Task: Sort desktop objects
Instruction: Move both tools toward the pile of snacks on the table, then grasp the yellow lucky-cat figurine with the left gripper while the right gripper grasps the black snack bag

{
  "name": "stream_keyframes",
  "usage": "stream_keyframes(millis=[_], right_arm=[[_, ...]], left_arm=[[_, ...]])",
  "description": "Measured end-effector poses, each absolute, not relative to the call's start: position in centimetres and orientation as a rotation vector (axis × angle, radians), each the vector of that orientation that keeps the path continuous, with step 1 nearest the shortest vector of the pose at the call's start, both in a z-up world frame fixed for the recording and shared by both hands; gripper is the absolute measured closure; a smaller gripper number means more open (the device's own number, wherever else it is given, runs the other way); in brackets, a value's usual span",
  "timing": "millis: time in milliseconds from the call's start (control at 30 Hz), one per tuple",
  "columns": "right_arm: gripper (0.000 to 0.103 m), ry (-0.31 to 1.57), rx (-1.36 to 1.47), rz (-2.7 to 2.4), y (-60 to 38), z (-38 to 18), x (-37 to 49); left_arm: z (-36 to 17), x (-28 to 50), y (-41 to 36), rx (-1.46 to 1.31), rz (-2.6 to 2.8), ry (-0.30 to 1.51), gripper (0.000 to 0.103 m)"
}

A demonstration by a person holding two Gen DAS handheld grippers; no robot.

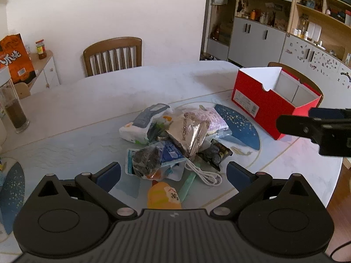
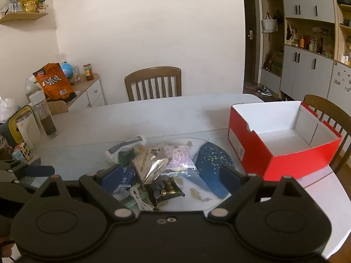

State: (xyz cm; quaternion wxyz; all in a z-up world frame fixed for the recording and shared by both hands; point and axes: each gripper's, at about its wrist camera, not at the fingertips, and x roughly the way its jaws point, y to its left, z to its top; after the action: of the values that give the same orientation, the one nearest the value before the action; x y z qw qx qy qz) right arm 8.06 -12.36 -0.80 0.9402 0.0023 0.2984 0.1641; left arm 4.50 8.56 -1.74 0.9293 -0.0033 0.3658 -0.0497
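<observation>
A pile of snack packets lies mid-table: a silver foil packet (image 1: 188,135) (image 2: 151,166) on top, a white and grey packet (image 1: 142,125), a purple packet (image 1: 214,118) (image 2: 178,156), a black packet (image 1: 216,153) (image 2: 164,190), a white cable (image 1: 204,175) (image 2: 140,201) and an orange packet (image 1: 163,196). An open red box (image 1: 274,103) (image 2: 283,138) stands empty to the right. My left gripper (image 1: 173,173) is open, just short of the pile. My right gripper (image 2: 170,175) is open above the pile's near side; it shows at the right edge of the left wrist view (image 1: 316,129).
A glass bottle of dark liquid (image 2: 47,118) (image 1: 14,111), a white jug (image 2: 27,129) and a puzzle cube (image 2: 23,151) stand at the table's left. Wooden chairs stand behind the table (image 2: 153,83) and behind the box (image 2: 329,114). A blue placemat (image 2: 210,160) lies under the pile.
</observation>
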Motion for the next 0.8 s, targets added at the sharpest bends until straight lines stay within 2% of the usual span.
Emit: stream_keyframes(millis=[800], right_arm=[[0.009, 0.711, -0.109, 0.516, -10.3, -7.0, 15.0]], left_arm=[[-7.0, 6.5, 8.7, -0.062, 0.013, 0.827, 0.0]])
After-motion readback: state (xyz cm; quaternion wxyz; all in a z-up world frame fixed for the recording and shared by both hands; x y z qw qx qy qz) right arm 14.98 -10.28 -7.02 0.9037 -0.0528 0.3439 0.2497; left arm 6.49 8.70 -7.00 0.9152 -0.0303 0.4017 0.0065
